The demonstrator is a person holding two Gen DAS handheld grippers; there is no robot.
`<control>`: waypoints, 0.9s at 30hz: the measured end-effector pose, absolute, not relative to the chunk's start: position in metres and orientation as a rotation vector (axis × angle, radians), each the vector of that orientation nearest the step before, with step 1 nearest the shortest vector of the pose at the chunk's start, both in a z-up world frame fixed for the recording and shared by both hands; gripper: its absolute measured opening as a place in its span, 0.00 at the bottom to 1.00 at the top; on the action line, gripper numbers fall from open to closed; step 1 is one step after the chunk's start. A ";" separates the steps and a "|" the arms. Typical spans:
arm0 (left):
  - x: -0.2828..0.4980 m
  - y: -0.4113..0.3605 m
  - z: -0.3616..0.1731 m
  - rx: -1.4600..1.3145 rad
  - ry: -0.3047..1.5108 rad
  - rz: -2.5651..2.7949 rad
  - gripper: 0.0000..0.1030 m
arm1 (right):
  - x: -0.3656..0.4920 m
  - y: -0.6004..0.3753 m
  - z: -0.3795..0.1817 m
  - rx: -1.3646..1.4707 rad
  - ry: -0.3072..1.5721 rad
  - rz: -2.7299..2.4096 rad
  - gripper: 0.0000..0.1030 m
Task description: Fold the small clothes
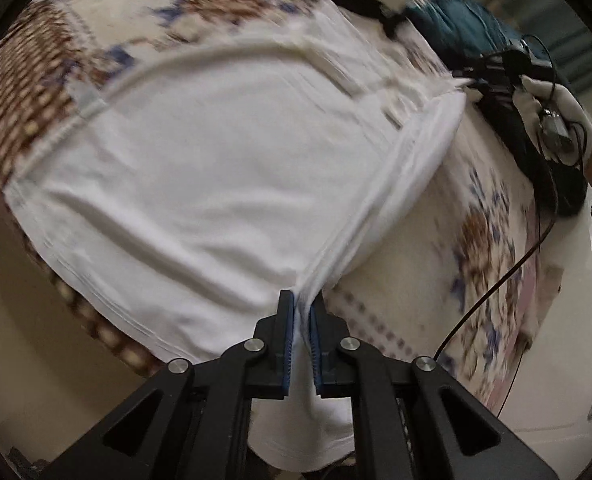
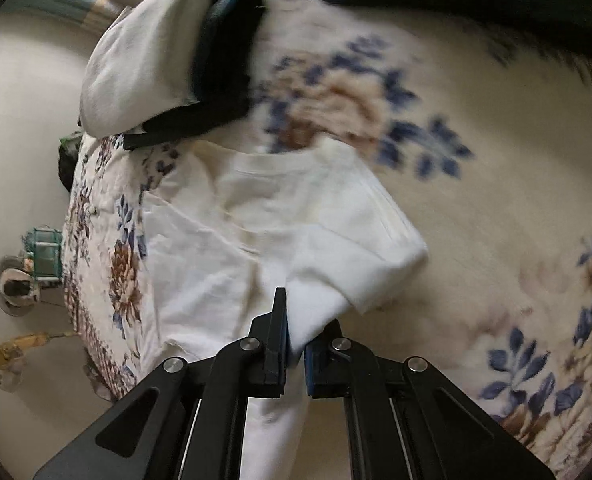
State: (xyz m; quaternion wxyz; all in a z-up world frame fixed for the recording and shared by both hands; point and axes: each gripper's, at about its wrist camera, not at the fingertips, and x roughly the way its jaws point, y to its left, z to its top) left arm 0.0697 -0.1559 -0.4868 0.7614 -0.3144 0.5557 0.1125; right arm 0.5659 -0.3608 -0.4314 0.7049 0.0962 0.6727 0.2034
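Both tongs grasp the white shirt [image 1: 216, 168]: left gripper [image 1: 302, 312] pinches its edge, which runs toward two o'clock to the right gripper [image 2: 295, 320].

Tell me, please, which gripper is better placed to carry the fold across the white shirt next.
Probably the left gripper. It is shut on the long side edge of the white shirt, most of which lies spread ahead of it. The right gripper pinches cloth near the sleeve.

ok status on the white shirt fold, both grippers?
Left gripper shut on white T-shirt edge. Right gripper shut on it near the sleeve. Shirt partly lifted off floral bedspread. Dark clothes beyond, not blocking.
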 end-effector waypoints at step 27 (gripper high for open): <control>0.042 0.107 -0.561 -0.874 1.278 0.356 0.06 | 0.583 -0.092 -0.477 -0.124 1.487 0.264 0.06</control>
